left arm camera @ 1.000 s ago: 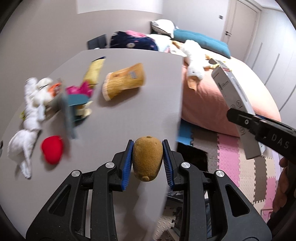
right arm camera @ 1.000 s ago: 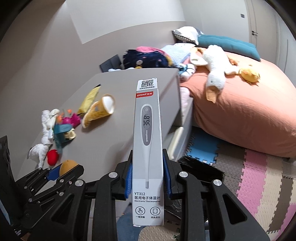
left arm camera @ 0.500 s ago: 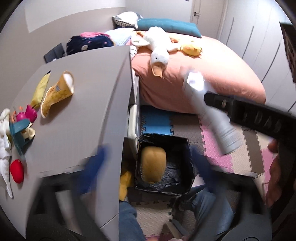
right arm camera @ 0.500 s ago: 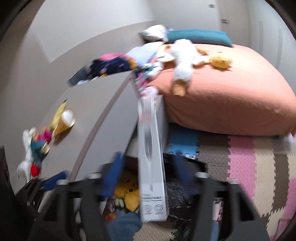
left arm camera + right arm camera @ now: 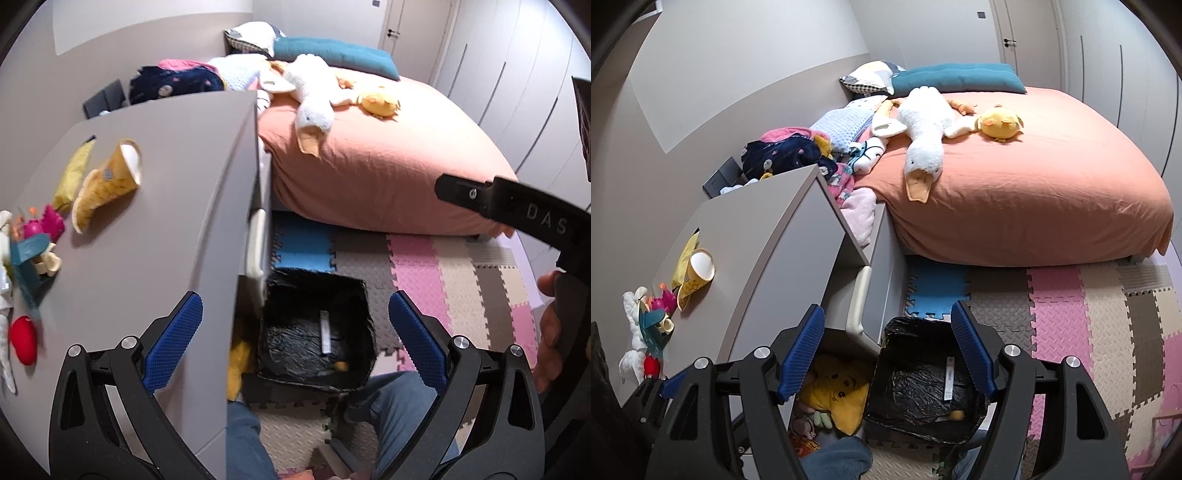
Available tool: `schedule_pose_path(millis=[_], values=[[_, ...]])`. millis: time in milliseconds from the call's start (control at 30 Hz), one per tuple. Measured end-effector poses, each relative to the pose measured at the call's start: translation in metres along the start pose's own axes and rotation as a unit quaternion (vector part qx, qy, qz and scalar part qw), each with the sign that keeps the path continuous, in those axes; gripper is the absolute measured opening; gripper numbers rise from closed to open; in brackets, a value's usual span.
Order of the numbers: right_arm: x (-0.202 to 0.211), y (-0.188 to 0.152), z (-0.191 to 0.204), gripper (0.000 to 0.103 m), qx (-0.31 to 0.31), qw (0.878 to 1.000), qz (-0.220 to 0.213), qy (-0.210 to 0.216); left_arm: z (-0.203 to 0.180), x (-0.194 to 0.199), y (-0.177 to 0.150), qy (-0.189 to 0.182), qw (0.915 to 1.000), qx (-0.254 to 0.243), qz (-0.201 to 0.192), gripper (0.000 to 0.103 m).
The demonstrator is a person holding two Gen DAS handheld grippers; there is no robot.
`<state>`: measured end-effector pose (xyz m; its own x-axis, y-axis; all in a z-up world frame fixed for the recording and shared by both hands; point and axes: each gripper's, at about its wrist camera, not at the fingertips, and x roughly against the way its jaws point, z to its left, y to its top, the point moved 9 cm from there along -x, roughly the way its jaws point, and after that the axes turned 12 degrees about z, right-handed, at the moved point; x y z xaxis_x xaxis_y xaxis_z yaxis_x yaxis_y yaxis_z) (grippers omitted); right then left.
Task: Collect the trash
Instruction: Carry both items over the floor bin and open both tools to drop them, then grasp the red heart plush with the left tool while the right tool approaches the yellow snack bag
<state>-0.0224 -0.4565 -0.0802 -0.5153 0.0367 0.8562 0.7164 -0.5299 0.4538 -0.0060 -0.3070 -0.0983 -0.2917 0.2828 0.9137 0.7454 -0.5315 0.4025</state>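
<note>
A black-lined trash bin (image 5: 364,295) stands on the floor beside the grey table (image 5: 177,192); it also shows in the right wrist view (image 5: 879,373). Inside lie the white thermometer box (image 5: 325,332) (image 5: 948,378) and a bit of the brown-yellow object (image 5: 340,365) (image 5: 956,415). My left gripper (image 5: 295,339) is open and empty above the bin. My right gripper (image 5: 888,352) is open and empty above the bin too. On the table lie a yellow paper cup (image 5: 107,184) (image 5: 694,278) and a yellow wrapper (image 5: 74,173).
Toys sit at the table's left: a pink one (image 5: 44,225), a teal piece (image 5: 27,258), a red ball (image 5: 23,339), a white plush (image 5: 633,332). A yellow plush (image 5: 834,398) lies under the table. A bed (image 5: 1015,192) with plush goose (image 5: 923,125) is beyond; foam mats (image 5: 1071,314) cover the floor.
Both grippers moved from over the table to above the bin and opened. The brown-yellow object and the thermometer box dropped into the bin.
</note>
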Motion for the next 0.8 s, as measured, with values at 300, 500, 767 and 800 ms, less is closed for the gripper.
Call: schedule_pose_path(millis=[300, 500, 767, 800], values=[[-0.010, -0.002, 0.039, 0.072, 0.033, 0.999, 0.009, 0.009, 0.033, 0.022, -0.003, 0.013, 0.9985, 0.040, -0.035, 0.097], [-0.018, -0.006, 0.074, 0.072, 0.059, 0.998, 0.015, 0.022, 0.070, 0.032, -0.012, 0.038, 0.9969, 0.056, -0.040, 0.098], [-0.030, -0.011, 0.126, 0.072, 0.099, 0.994, 0.022, 0.036, 0.120, 0.044, -0.025, 0.067, 0.9927, 0.089, -0.047, 0.097], [-0.031, -0.012, 0.131, 0.072, 0.102, 0.994, 0.022, 0.038, 0.125, 0.045, -0.027, 0.070, 0.9923, 0.090, -0.047, 0.097]])
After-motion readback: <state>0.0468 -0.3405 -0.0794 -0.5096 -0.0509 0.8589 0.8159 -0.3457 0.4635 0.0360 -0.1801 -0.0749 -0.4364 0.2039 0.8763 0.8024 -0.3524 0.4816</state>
